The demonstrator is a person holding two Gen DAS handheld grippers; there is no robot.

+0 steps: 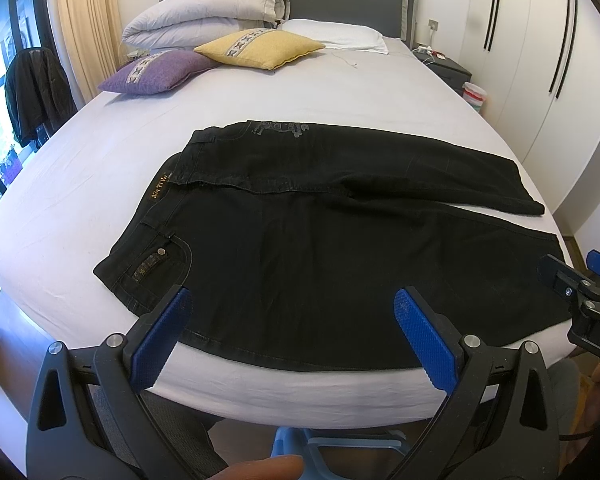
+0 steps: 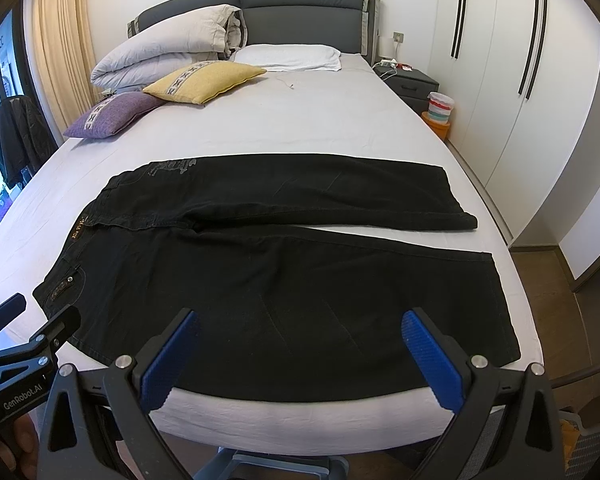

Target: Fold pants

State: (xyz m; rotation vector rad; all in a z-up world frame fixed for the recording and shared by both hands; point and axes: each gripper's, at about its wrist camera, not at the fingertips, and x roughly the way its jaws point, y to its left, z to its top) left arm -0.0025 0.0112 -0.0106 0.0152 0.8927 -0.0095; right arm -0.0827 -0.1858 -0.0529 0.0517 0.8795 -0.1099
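Black pants [image 1: 320, 248] lie flat across the near end of the bed [image 1: 80, 184], waistband to the left, both legs spread apart and pointing right. They also show in the right wrist view [image 2: 284, 280]. My left gripper [image 1: 292, 300] is open and empty, held above the near edge of the pants near the waist. My right gripper [image 2: 300, 324] is open and empty, held above the near leg. Each gripper shows at the edge of the other's view: the right gripper [image 1: 572, 280] and the left gripper [image 2: 40, 316].
A purple cushion [image 1: 156, 72], a yellow cushion [image 1: 260, 48], a folded duvet [image 1: 204, 12] and a white pillow [image 1: 336, 34] lie at the head of the bed. A nightstand [image 2: 412, 80] and wardrobe [image 2: 540, 100] stand on the right. A dark jacket [image 1: 36, 92] hangs on the left.
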